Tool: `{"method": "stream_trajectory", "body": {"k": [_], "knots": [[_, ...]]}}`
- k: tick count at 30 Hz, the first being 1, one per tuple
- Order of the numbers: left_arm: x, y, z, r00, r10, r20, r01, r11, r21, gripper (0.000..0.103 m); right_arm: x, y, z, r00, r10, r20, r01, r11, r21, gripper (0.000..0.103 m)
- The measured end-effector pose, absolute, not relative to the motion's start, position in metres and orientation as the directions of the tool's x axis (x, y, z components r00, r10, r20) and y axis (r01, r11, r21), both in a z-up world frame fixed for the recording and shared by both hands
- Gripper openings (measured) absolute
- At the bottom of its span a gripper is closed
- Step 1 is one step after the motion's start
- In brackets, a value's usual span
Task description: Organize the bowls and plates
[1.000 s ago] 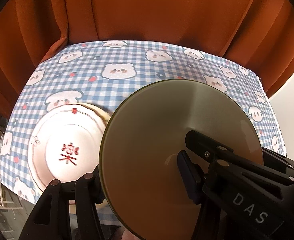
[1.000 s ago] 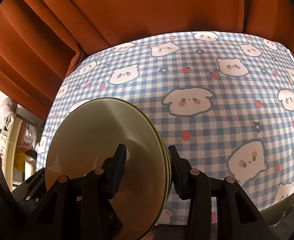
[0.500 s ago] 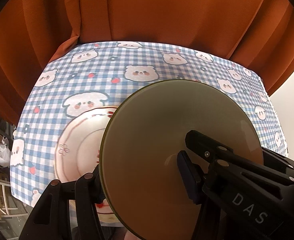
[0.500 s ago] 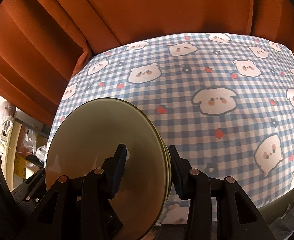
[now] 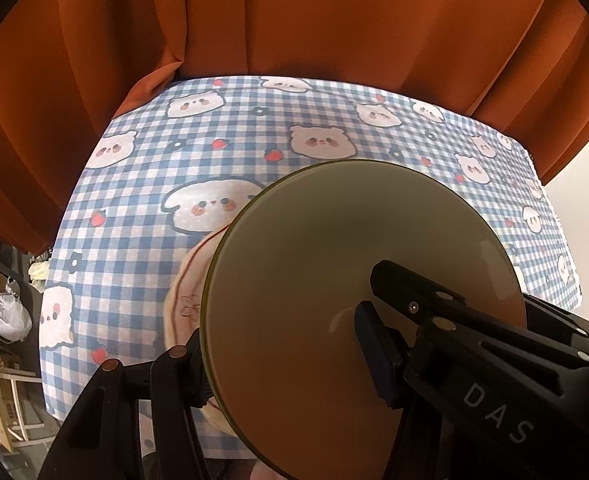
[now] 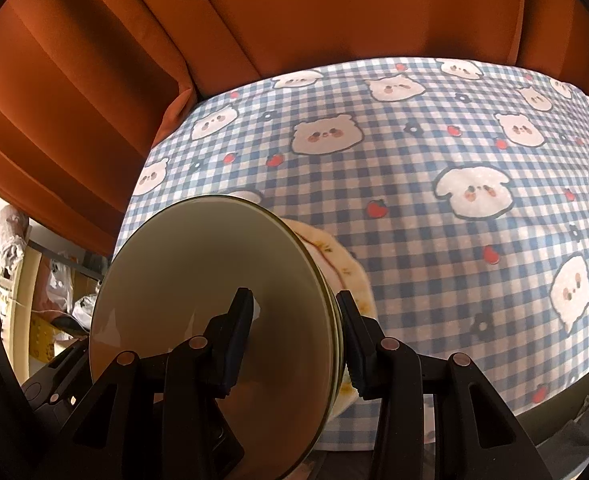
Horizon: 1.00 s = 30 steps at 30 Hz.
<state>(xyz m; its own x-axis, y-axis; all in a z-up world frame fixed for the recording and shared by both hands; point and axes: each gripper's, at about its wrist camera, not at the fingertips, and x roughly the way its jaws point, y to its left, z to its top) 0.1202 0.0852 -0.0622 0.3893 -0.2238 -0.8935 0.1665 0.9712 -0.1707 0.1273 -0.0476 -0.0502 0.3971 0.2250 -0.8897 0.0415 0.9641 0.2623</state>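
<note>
The left gripper (image 5: 282, 356) and the right gripper (image 6: 294, 336) each clamp the rim of the same olive-green plate (image 5: 358, 288), held on edge above the near left part of the checked tablecloth (image 6: 434, 240). Behind it, mostly hidden, the white plate (image 5: 184, 300) seems to lie flat on the cloth. An orange curtain (image 5: 294, 20) hangs at the far side.

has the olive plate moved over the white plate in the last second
Yes. In the left wrist view the olive plate now hides most of the white plate; its patterned centre showed before.
</note>
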Motion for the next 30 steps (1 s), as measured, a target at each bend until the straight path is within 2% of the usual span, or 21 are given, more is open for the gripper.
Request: {"method": "stream_trajectory", "body": {"k": [17,30], "knots": [[0.138,0.109,-0.094,0.275,-0.259,-0.926,0.191,0.959,-0.211,0.059,0.138,-0.017,-0.079,0.32,0.185,-0.929,0.12,0.965,0.234,0.046],[0.138,0.106,-0.095,0.289,-0.244,-0.926,0.236,0.955,-0.178,0.06,0.143,-0.016,-0.086,0.3,0.139,-0.944,0.126,0.975,0.183,0.046]]}}
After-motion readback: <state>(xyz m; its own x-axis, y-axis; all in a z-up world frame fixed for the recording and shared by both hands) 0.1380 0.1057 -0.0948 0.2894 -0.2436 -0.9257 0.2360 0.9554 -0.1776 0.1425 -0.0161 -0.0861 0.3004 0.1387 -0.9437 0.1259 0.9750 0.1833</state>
